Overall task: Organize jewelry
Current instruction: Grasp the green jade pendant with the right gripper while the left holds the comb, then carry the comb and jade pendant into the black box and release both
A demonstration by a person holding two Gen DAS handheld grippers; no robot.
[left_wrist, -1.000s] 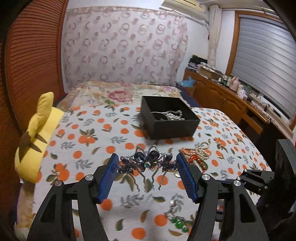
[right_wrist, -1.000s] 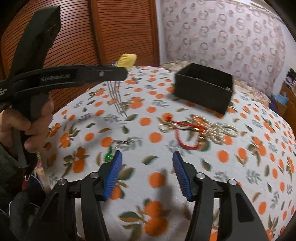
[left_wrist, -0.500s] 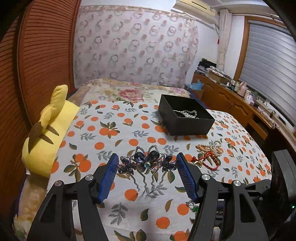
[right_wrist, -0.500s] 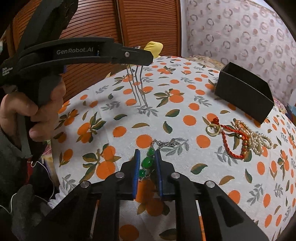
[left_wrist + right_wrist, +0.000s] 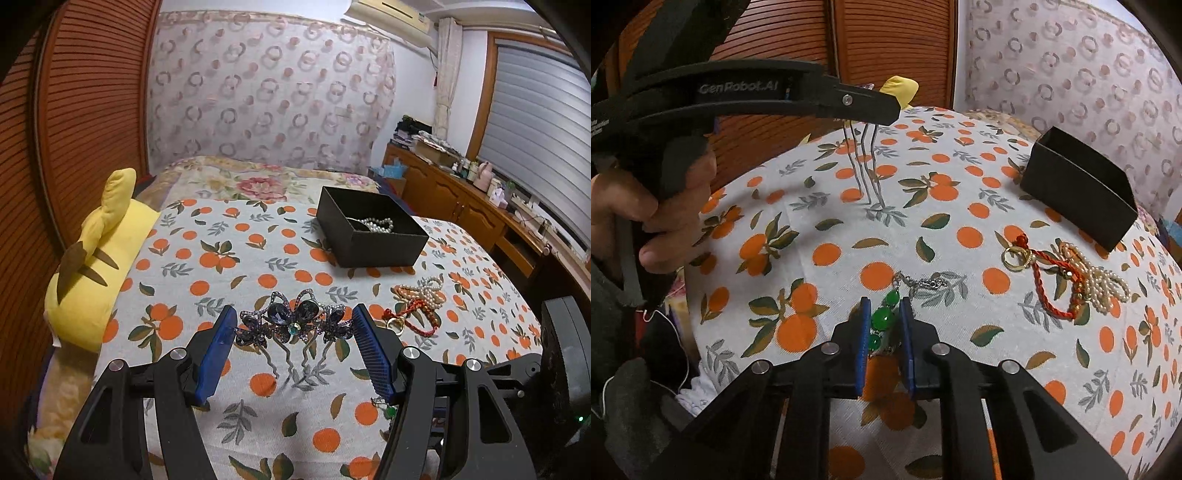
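Green-bead bracelet (image 5: 883,320) pinched in R gripper (image 5: 884,325), low over orange-print sheet (image 5: 960,206). L gripper (image 5: 293,330) clamps blue butterfly hair comb (image 5: 291,326), raised; black box (image 5: 373,230) beyond.

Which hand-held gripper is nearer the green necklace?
Right. The right hand-held gripper is shut on the green necklace; the left hand-held gripper holds a hair comb above the bed.

Right gripper (image 5: 882,325) went from wide open to clamped on green bead bracelet (image 5: 882,319); left gripper (image 5: 293,332) carried hair comb (image 5: 291,326) higher.
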